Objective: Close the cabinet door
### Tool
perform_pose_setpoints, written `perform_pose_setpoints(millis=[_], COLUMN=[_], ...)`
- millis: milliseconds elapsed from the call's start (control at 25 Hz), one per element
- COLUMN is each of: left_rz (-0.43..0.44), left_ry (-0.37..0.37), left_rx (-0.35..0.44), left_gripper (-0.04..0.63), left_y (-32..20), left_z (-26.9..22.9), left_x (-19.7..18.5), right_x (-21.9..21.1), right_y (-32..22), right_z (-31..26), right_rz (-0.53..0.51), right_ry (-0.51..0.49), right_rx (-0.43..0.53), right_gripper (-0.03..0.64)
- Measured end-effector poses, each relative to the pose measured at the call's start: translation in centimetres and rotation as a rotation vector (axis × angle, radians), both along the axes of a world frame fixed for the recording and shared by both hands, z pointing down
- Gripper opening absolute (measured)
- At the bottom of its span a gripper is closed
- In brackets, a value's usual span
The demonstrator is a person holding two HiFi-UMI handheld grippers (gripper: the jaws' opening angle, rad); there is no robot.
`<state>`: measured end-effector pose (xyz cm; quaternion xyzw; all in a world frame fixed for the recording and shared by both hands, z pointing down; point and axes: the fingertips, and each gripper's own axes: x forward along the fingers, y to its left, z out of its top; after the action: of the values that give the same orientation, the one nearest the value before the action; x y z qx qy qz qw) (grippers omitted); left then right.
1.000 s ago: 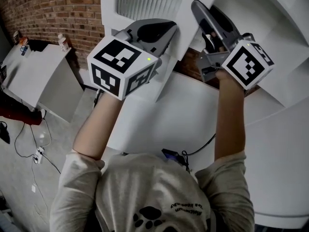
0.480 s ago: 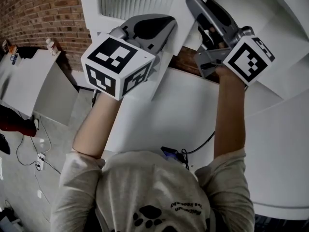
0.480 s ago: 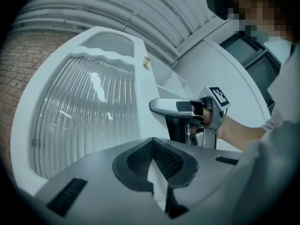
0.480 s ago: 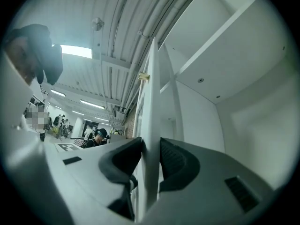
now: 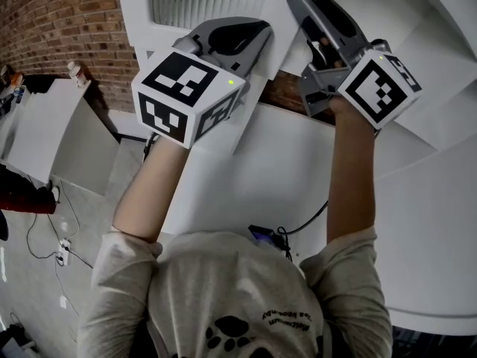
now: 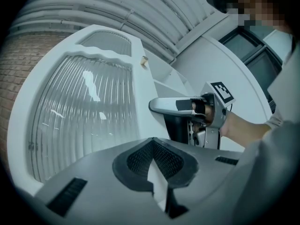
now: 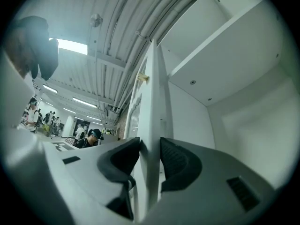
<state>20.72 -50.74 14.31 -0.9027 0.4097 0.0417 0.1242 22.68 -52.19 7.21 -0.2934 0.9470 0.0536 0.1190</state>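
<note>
Though the cabinet door point(image 7: 151, 97) is not yet shut, you have both grippers up at it. It stands swung out from the white cabinet point(image 7: 253, 125). In your right gripper view it is edge-on, with the cabinet's shelf point(image 7: 220, 41) and bare inside to its right. Its ribbed glass panel point(image 6: 79, 111) fills much of your left gripper view.

Your right gripper point(image 7: 150, 146) straddles the door's free edge. Its jaws have just been opening, and the edge stands between the pads point(image 7: 176, 161), which lie close along both faces without clamping. In the head view, one long grey jaw of it reaches up along that edge.

Your left gripper point(image 6: 151, 143) has its jaws together at the tips. It is held up at the door's white frame beside the glass; whether it presses there I cannot tell.

A small tan fitting point(image 6: 144, 60) sits near the door's top corner. Each marker cube point(image 5: 186, 95) faces your head camera, and your bare forearms point(image 5: 350, 170) rise to them. Beyond the door runs a brick wall point(image 5: 67, 21). A white counter point(image 5: 52, 118) stands to the left, and cables point(image 5: 45, 222) trail on the floor below.
</note>
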Motion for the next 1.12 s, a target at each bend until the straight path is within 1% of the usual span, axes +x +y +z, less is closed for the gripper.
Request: perform_pose_setpoints(millis=[200, 360, 760, 960, 1120], left_rz=[-0.013, -0.012, -0.01, -0.002, 0.001], left_ry=[-0.003, -0.003, 0.005, 0.015, 0.02], left_rx=[0.007, 0.005, -0.004, -0.009, -0.01], left_gripper=[0.008, 0.008, 0.008, 0.008, 0.008], left_y=[-0.9, -1.3, -2.6, -2.8, -3.1], left_z=[0.2, 0.3, 0.5, 0.3, 0.1], left_x=[0.0, -0.3, -0.3, -0.2, -0.4], right_x=[1.2, 1.8, 2.9, 3.6, 3.8], right_y=[-0.6, -1.0, -1.4, -1.1, -0.9], right_z=[0.0, 0.2, 0.8, 1.1, 1.4], right_rz=[0.065, 0.093, 0.141, 0.174, 0.195], right_ry=[-0.015, -0.035, -0.04, -0.027, -0.029], right_rx=[0.011, 0.0, -0.011, -0.012, -0.018], right_gripper=[0.143, 0.143, 0.107, 0.066, 0.016])
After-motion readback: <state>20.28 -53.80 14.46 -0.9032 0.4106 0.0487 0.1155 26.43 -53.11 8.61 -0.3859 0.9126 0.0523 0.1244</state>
